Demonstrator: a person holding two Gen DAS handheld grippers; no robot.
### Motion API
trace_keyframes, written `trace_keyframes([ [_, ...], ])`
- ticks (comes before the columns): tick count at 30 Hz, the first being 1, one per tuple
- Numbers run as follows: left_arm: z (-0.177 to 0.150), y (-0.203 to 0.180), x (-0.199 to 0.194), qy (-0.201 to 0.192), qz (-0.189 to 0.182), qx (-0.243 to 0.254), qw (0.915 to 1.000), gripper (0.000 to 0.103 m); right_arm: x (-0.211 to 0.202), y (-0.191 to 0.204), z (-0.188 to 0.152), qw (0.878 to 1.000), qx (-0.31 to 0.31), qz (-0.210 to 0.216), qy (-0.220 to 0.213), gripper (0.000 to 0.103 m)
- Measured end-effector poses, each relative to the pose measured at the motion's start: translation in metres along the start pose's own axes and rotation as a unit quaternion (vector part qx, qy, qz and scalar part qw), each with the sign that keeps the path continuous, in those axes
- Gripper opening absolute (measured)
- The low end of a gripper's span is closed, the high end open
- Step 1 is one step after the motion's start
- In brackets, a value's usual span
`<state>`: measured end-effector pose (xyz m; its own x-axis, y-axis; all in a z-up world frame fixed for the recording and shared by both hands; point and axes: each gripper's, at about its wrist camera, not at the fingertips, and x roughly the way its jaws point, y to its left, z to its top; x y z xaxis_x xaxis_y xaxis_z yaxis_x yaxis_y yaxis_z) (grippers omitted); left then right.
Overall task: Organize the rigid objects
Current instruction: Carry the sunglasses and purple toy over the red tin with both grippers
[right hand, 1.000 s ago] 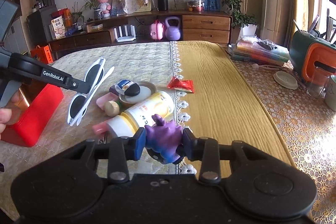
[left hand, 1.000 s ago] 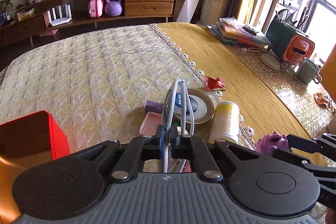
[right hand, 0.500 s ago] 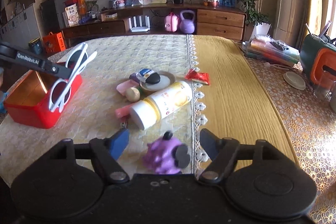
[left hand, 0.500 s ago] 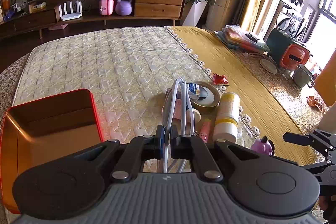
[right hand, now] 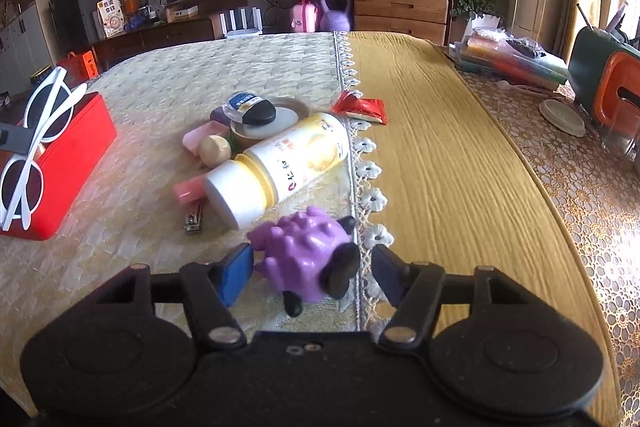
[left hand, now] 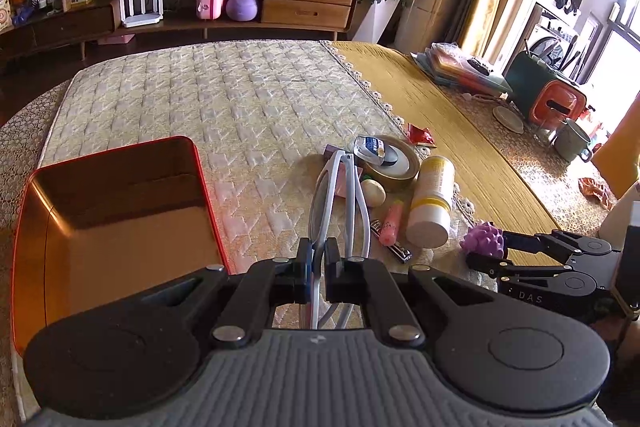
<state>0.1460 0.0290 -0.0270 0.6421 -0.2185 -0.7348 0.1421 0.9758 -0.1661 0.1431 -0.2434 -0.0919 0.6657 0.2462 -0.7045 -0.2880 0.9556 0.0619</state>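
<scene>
Now left gripper [left hand: 318, 259] is clenched on white sunglasses [left hand: 340, 195] beside the red box [left hand: 120, 203]. Right gripper [right hand: 312, 267] is closing around the purple toy [right hand: 304, 251], pads not touching.

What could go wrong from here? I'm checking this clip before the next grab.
The right tongs are closing around the purple spiky toy, which lies tipped on the cloth; its knobbly shape could slip or roll out of the pads.

The left tongs pinch the white sunglasses by a thin edge beside the red box; they might swing, twist loose or miss it.
</scene>
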Motion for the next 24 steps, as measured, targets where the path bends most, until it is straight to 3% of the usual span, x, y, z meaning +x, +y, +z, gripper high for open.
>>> trace_keyframes([
  [16,-0.002,-0.003,-0.005,0.002,-0.001,0.0,1.0,0.005,-0.026,0.006,0.001,1.0,0.005,0.0,-0.016,0.059],
  [24,-0.002,0.005,-0.016,-0.003,0.002,-0.011,0.9999,0.005,-0.046,0.015,0.006,0.999,0.007,0.02,-0.026,0.059],
])
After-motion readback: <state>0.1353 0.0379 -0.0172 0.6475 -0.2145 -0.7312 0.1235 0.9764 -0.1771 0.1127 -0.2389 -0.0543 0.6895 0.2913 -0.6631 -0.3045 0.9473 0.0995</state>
